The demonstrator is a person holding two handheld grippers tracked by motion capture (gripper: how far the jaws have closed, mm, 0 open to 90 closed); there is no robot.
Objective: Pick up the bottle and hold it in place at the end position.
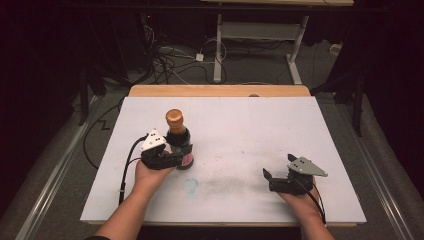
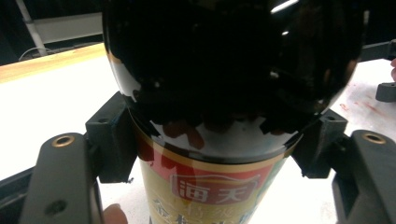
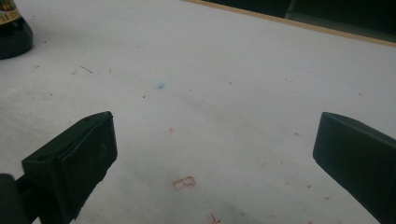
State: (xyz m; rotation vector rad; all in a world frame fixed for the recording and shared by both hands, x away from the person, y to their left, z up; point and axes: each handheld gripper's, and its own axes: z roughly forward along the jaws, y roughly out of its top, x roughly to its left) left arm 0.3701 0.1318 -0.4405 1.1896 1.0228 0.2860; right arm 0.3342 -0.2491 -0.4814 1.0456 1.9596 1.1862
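A dark glass sauce bottle [image 1: 178, 137] with a copper-coloured cap and a red and yellow label stands upright on the left half of the white board [image 1: 260, 125]. My left gripper [image 1: 183, 156] is shut on its lower body, just above the label. In the left gripper view the bottle [image 2: 224, 70] sits between the two black pads, which press on its sides, with my left gripper [image 2: 219, 144] around it. My right gripper [image 1: 269, 179] rests low at the board's front right, open with nothing between its jaws. In the right gripper view, my right gripper [image 3: 215, 154] faces bare board, and the bottle's base [image 3: 11, 32] stands far off at top left.
The board lies on a wooden table whose edge [image 1: 220, 91] shows at the back. It carries faint blue and red smudges [image 1: 190, 185]. Beyond the table, cables [image 1: 170, 60] lie on the floor beside the white legs of another table [image 1: 218, 55].
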